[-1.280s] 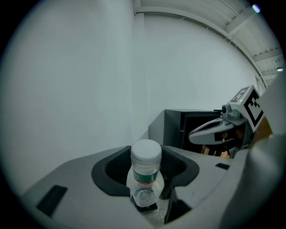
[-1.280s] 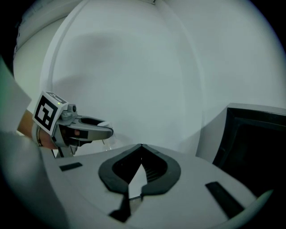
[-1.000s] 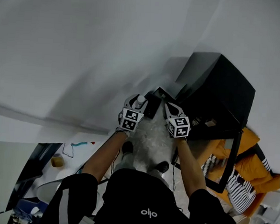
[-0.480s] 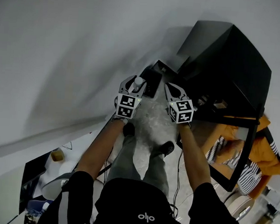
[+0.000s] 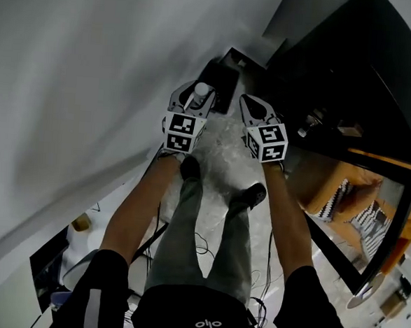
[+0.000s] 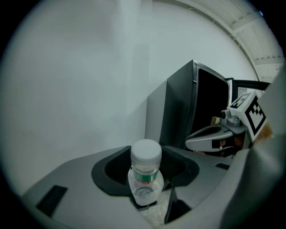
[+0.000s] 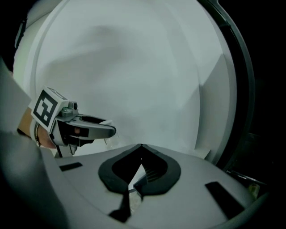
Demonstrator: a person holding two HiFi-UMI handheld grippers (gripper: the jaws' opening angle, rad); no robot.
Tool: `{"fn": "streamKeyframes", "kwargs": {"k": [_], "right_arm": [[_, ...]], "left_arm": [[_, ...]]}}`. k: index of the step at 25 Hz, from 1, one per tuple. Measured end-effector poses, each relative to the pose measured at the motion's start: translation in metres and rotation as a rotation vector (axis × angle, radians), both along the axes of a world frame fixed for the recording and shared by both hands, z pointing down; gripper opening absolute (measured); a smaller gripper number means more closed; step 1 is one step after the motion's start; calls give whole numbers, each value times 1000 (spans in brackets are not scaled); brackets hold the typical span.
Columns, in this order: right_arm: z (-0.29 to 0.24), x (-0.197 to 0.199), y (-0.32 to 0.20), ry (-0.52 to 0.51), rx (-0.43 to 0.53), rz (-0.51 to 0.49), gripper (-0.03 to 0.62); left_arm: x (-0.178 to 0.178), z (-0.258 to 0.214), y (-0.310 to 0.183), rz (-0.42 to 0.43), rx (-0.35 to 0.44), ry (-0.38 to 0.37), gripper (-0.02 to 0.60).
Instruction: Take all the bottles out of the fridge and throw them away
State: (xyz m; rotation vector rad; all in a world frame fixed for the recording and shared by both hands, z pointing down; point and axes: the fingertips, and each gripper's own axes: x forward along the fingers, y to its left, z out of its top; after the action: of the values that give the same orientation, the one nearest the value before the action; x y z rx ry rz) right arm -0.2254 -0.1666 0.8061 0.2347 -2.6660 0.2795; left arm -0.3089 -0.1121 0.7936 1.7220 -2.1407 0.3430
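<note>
The pale speckled floor [image 5: 224, 150] carries the person's dark left shoe [image 5: 189, 167] and right shoe [image 5: 251, 196] (the left set slightly ahead). Thin black cables [image 5: 198, 249] lie loosely behind them, and a black fridge [image 5: 352, 72] stands at the right.

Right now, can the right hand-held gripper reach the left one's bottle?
Probably yes: the bottle sticks up from the left hand-held gripper, the right hand-held gripper is alongside with nothing between; its shut jaws must open.
</note>
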Motion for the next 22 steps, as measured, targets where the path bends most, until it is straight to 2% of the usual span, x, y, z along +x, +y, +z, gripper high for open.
{"fn": "streamKeyframes", "kwargs": {"k": [6, 11, 19, 22], "right_arm": [[62, 11, -1, 27, -29, 16, 8], [100, 15, -3, 56, -48, 26, 8], [105, 0, -20, 48, -44, 42, 8], [103, -1, -25, 45, -43, 54, 8]], "left_arm": [[-1, 61, -7, 15, -26, 2, 202], [-3, 93, -16, 21, -45, 11, 202], [-16, 109, -43, 45, -47, -19, 202], [-23, 112, -48, 38, -37, 4, 216]]}}
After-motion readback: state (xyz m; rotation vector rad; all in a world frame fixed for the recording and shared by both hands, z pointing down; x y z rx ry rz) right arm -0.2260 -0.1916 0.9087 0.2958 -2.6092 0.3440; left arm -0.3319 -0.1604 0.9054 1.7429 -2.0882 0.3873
